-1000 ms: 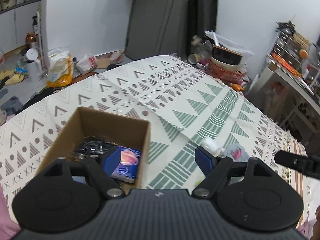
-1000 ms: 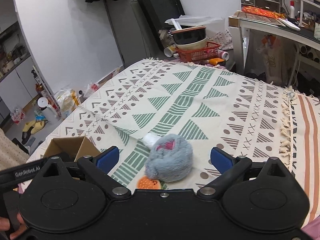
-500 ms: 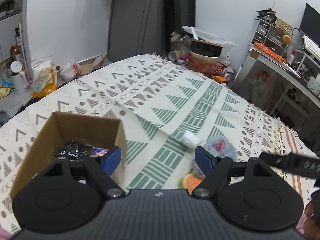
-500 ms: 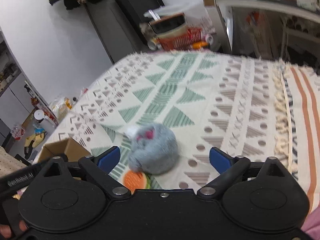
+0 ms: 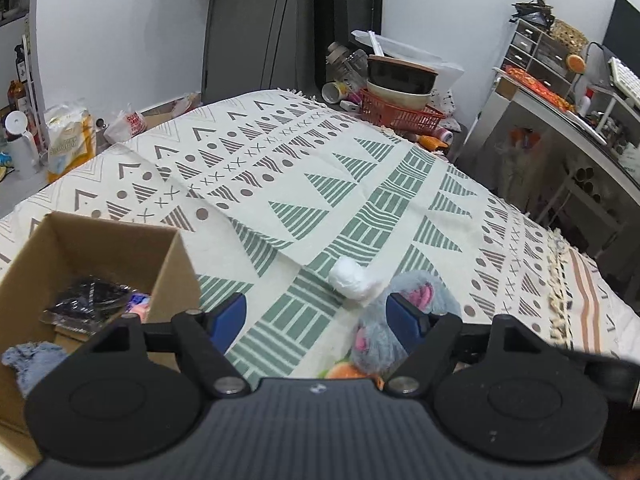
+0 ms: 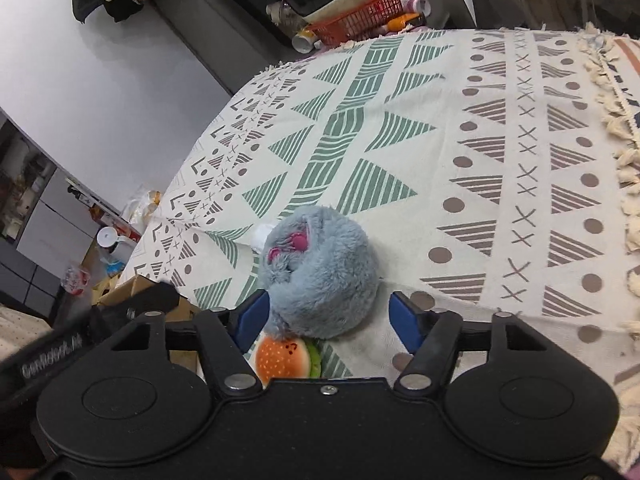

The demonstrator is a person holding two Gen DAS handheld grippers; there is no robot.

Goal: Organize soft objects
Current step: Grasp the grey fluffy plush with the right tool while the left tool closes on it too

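The grey plush toy [image 6: 320, 276] lies on the patterned blanket [image 6: 460, 128], low in the middle of your right wrist view, and it sits between the two blue fingertips of your right gripper [image 6: 328, 316]. The jaws are spread wide; the left pad is just beside the fur, the right pad apart from it. A small plush burger [image 6: 282, 360] lies right under the toy's near edge, touching it. A white wad [image 5: 352, 280] rests against the toy's far side.

In your left wrist view, the same toy [image 5: 380, 332] shows at lower right, partly behind the right fingertip of your left gripper [image 5: 316, 316], whose jaws are also open and hold nothing. The cardboard box [image 5: 176, 256] stands at the lower left, with a black packet [image 5: 88, 300] and a grey-blue cloth [image 5: 32, 360] inside.
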